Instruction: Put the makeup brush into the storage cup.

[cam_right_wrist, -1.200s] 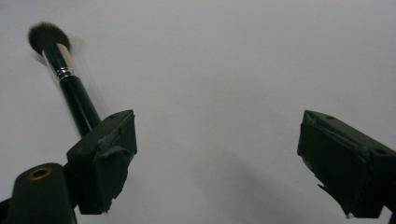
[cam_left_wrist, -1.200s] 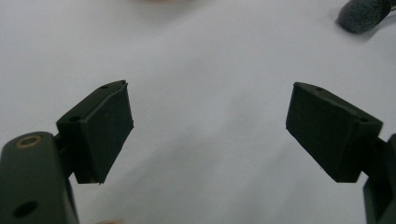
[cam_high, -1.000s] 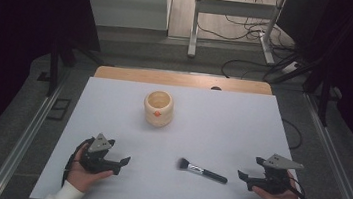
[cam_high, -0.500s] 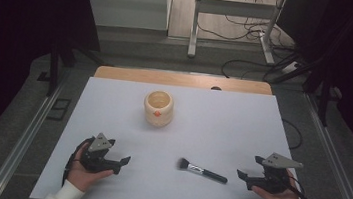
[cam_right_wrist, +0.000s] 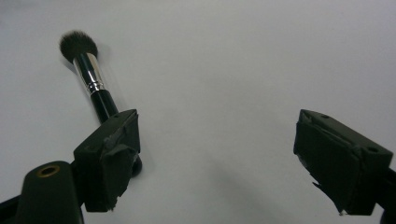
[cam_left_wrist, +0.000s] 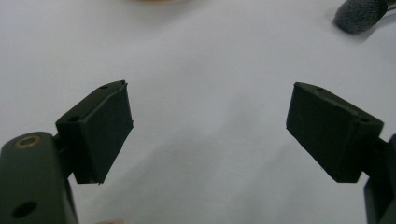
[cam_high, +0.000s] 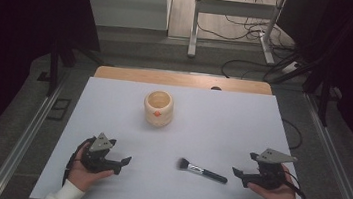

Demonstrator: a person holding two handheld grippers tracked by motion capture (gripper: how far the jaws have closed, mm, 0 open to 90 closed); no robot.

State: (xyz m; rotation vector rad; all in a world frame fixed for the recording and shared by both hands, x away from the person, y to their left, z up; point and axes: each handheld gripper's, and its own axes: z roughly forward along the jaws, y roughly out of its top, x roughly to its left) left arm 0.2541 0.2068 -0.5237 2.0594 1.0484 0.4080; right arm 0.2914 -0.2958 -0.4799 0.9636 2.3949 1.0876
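**Brush lies between 2 spread grippers**

Low in the centre-right of the high view, a black-handled makeup brush with a silver ferrule and dark bristles (cam_high: 202,170) lies flat on the white rectangular table top (cam_high: 221,130), bristles pointing toward the frame's left. Just right of its handle end, the right gripper (cam_high: 236,173) is held in a hand (cam_high: 279,197) at the lower right, jaws spread wide and holding nothing; in the right gripper view the brush (cam_right_wrist: 91,79) runs behind the left jaw. At the lower left of the high view, the left gripper (cam_high: 125,161) sits in the other hand (cam_high: 83,174), jaws likewise wide apart and bare, well apart from the brush. Above centre stands a round pale wooden cup with an orange spot (cam_high: 158,108).
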